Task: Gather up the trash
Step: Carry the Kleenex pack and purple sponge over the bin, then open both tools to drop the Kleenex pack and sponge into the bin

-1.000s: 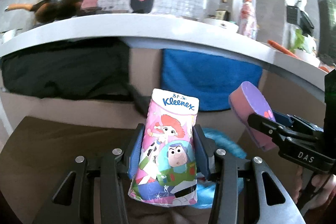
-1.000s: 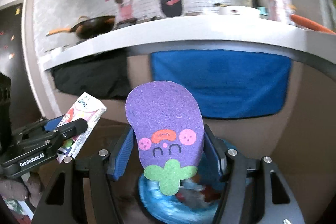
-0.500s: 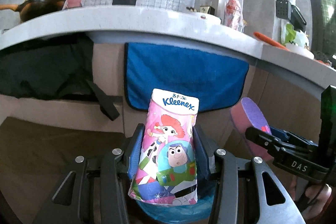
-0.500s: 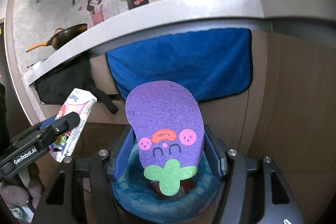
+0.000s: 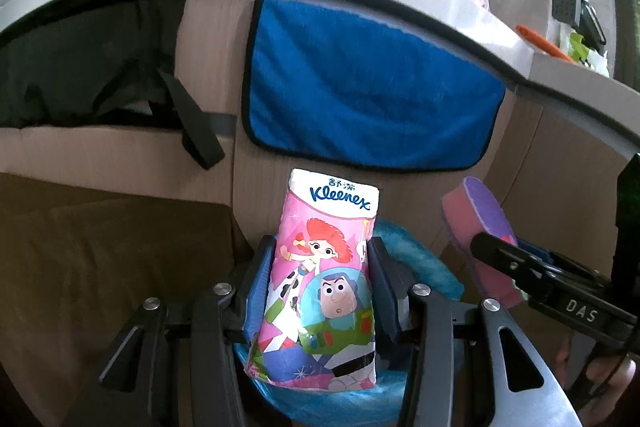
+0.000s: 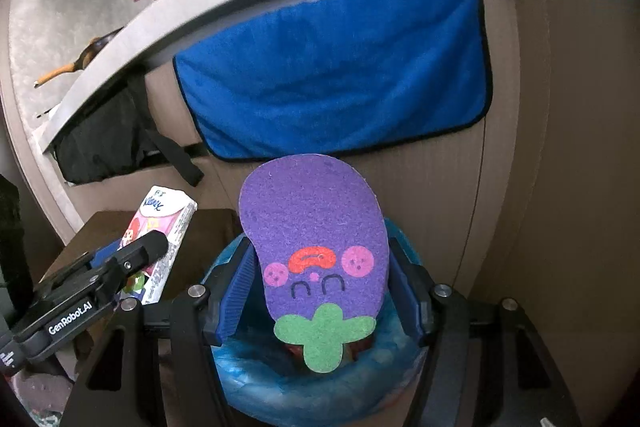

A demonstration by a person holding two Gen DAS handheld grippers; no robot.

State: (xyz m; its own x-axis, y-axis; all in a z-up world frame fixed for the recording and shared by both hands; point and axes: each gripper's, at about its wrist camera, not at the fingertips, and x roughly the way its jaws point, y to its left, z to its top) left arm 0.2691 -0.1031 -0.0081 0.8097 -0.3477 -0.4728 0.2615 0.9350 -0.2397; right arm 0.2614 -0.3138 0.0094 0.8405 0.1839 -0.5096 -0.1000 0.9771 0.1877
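Right wrist: sponge above bin rim

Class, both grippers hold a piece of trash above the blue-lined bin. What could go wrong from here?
1. The left gripper and right gripper sit close together over one bin; they could bump.
2. The tissue pack hangs near the bin's edge, so on release it might fall outside.
3. The purple sponge is wide and light; it may catch on the rim.

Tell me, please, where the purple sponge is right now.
The purple sponge sits clamped in the right gripper, above the blue-lined bin, right of the Kleenex pack.
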